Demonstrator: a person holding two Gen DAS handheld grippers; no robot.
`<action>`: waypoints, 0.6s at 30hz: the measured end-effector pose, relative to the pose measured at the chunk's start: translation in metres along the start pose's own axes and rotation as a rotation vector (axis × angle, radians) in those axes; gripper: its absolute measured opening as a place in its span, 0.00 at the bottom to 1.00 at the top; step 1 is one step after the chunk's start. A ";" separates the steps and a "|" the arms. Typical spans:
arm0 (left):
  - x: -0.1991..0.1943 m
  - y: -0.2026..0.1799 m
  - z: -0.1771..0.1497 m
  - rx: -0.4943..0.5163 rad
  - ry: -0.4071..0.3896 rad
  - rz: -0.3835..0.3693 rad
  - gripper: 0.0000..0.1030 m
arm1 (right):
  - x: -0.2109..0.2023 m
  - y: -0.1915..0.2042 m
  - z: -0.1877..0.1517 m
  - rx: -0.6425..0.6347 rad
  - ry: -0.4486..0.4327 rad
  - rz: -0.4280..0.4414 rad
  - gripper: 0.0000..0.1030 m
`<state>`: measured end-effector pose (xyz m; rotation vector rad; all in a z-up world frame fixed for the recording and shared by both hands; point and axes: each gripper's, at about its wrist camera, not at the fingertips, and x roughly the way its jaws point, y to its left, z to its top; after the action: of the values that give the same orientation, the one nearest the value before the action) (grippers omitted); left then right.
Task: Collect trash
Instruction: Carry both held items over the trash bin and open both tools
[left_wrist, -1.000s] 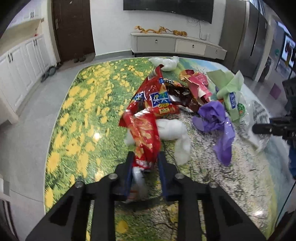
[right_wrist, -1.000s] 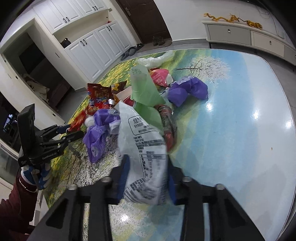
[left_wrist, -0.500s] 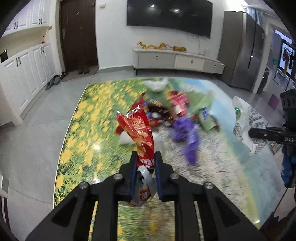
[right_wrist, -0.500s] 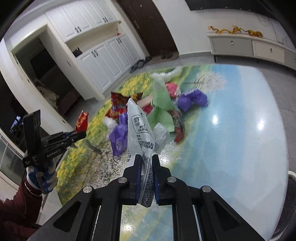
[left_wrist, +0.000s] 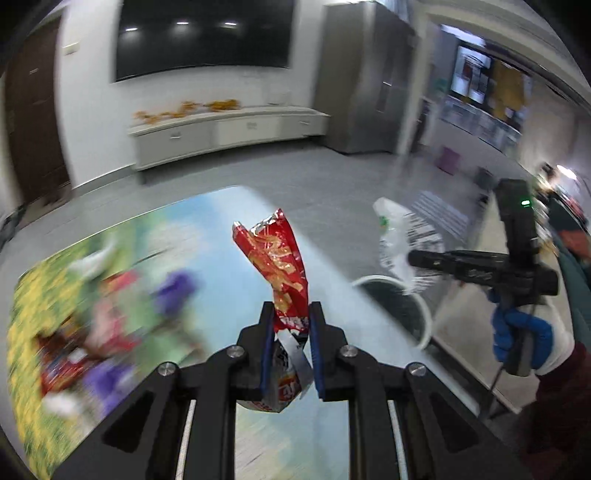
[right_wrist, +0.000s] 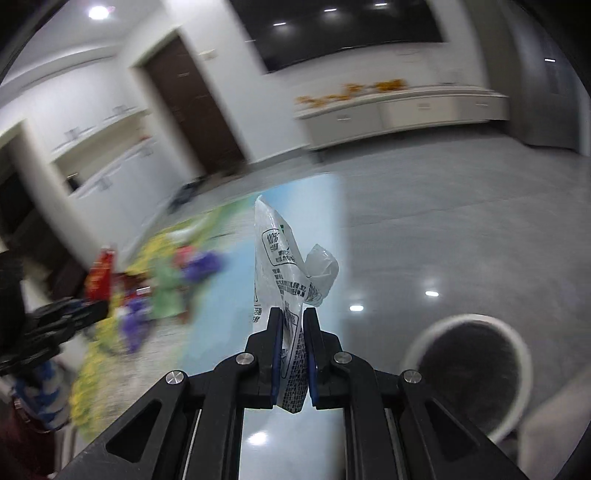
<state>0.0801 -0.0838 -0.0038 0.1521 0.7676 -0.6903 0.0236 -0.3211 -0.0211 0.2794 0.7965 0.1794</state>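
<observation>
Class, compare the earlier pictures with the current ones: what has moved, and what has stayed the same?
Both grippers lifted their catch off the table and swung toward the white bin. The left gripper still clamps the red snack wrapper; the right gripper still clamps the clear printed bag. Remaining trash stays on the table.

White wrapper (right_wrist: 282, 258) between right gripper (right_wrist: 293, 325) fingers (right_wrist: 275, 332)

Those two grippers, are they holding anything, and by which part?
Left gripper pinches a red snack wrapper near its lower end. Right gripper pinches a clear printed plastic bag near its bottom.
</observation>
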 end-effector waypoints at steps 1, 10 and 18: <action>0.011 -0.011 0.007 0.014 0.011 -0.022 0.16 | -0.002 -0.017 0.000 0.015 0.002 -0.052 0.11; 0.127 -0.085 0.058 0.050 0.151 -0.158 0.19 | 0.006 -0.126 -0.024 0.163 0.067 -0.251 0.11; 0.182 -0.125 0.063 -0.004 0.226 -0.249 0.21 | 0.019 -0.159 -0.035 0.224 0.112 -0.296 0.12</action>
<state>0.1325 -0.2977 -0.0685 0.1333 1.0153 -0.9173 0.0200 -0.4610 -0.1071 0.3612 0.9609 -0.1750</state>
